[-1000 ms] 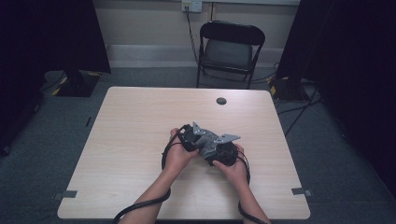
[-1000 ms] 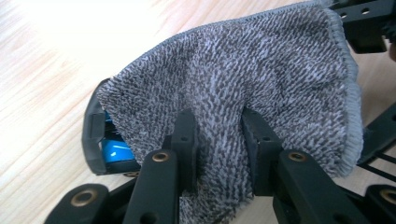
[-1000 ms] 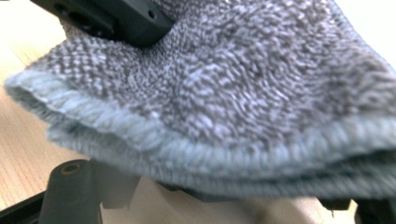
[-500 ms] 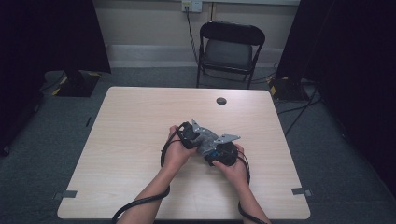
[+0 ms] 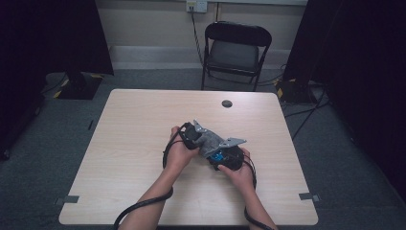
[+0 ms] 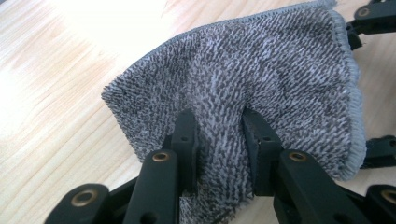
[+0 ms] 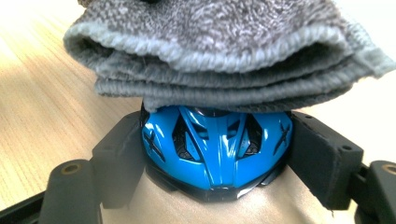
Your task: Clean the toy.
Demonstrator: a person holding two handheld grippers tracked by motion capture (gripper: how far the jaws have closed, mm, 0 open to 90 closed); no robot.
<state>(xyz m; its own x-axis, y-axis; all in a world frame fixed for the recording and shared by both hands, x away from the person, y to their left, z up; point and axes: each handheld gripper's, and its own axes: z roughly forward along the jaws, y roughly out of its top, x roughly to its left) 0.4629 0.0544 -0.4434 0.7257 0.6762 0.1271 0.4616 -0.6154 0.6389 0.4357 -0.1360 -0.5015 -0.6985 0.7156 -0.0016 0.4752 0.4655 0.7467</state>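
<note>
The blue helmet [image 7: 216, 142] sits clamped between the right gripper [image 7: 216, 149] jaws, over the table [image 5: 134, 139] (mid-table). The folded grey cloth [image 6: 261, 79], pinched by the left gripper [image 6: 219, 140], covers its front. A chair [image 5: 237, 48] stands beyond.

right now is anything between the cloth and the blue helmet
No. The folded grey cloth, pinched in the left gripper, lies directly on top of the blue helmet, which the right gripper grips by its sides. Nothing visible stands between them.
</note>
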